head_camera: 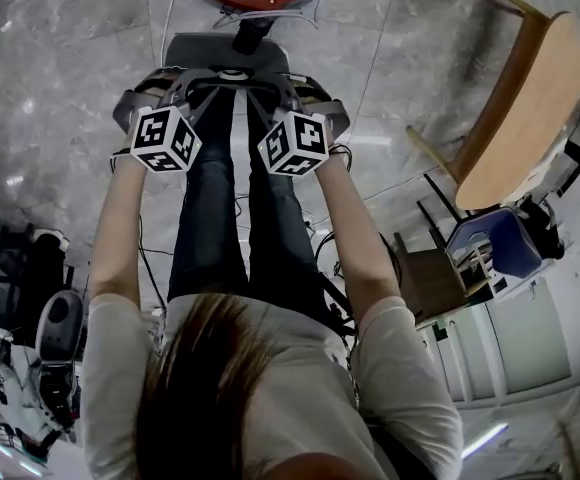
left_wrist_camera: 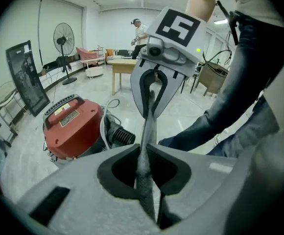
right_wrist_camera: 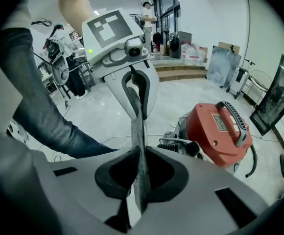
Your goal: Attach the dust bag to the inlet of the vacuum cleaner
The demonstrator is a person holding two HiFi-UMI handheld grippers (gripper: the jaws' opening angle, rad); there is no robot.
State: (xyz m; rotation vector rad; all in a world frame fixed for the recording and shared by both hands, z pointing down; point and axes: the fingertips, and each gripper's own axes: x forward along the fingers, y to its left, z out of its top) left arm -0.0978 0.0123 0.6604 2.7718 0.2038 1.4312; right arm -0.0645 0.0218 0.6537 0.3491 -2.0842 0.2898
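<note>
Gripper views showed the left gripper and right gripper fingers clamped on the grey dust bag; the head view hid both grips. The label on the vacuum cleaner was illegible.

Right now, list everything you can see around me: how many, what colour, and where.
vacuum cleaner: one, red, on the floor ahead of the grippers
dust bag: one, grey, stretched between the two grippers
standing fan: one, dark, by the far wall in the left gripper view
wooden table: one, light wood, beyond the vacuum cleaner
wooden furniture piece: one, light brown, on the floor at the head view's right
bystander: one, white top, far back
left gripper: one, grey, shut on the dust bag
right gripper: one, grey, shut on the dust bag
legs: two, dark jeans, below the grippers
</note>
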